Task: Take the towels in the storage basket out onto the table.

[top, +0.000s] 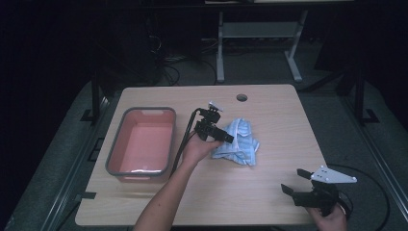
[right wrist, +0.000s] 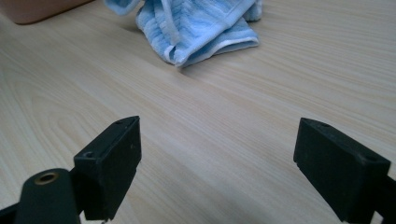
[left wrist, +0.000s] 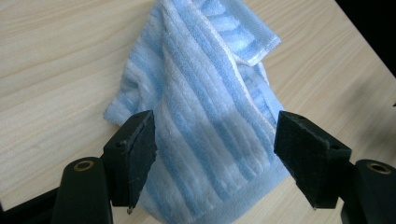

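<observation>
So far little is done; the blue striped towel point(top: 239, 143) lies crumpled near the middle of the table point(top: 269, 202), just right of the pink bin point(top: 143, 143), which looks empty; my left gripper point(left wrist: 215, 156) hovers over the towel, jaws wide, pads clear of the cloth; my right gripper point(top: 294, 181) waits by the near right corner, jaws wide, holding nothing; grasping and any move to the bin seem left.

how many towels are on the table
1. The blue striped towel lies crumpled near the middle of the table, right of the pink tub, under the open left claw. Folds could hide another.
</observation>
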The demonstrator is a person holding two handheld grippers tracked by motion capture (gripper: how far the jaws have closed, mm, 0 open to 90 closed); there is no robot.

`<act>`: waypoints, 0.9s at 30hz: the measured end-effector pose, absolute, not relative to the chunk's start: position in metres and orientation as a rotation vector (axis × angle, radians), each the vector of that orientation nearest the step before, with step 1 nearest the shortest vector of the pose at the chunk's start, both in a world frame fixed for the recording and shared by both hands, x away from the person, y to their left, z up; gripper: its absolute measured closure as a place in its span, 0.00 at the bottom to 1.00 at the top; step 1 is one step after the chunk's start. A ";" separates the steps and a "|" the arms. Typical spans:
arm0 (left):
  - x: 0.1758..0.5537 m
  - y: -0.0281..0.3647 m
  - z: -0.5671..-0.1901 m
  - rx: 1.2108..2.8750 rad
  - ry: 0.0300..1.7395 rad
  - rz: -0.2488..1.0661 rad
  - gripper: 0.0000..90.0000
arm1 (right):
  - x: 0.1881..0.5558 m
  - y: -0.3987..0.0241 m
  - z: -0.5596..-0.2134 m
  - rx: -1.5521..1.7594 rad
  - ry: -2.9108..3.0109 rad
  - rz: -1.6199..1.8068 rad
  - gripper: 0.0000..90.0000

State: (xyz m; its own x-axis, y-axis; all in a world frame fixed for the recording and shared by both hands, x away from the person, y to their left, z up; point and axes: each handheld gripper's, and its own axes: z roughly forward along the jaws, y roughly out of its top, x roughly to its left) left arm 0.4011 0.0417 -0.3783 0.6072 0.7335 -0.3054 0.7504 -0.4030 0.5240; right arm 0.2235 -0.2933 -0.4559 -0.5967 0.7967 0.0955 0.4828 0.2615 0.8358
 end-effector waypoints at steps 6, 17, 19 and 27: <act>0.394 0.048 -0.378 2.201 1.147 -0.030 0.33 | 0.224 -0.293 -0.456 1.177 2.190 1.260 0.16; 0.384 0.061 -0.383 2.189 1.128 -0.045 0.33 | 0.225 -0.293 -0.457 1.177 2.193 1.255 0.16; 0.381 0.064 -0.384 2.171 1.130 -0.048 0.33 | 0.225 -0.293 -0.457 1.178 2.194 1.250 0.16; 0.372 0.072 -0.385 2.198 1.099 -0.041 0.33 | 0.225 -0.293 -0.458 1.180 2.190 1.246 0.16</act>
State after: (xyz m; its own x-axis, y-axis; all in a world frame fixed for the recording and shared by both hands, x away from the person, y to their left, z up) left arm 0.3719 0.0721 -0.3848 0.6445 0.6994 -0.3089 0.7205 -0.4205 0.5513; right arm 0.2250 -0.2925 -0.4578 -0.5878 0.8038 0.0913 0.4893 0.2634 0.8314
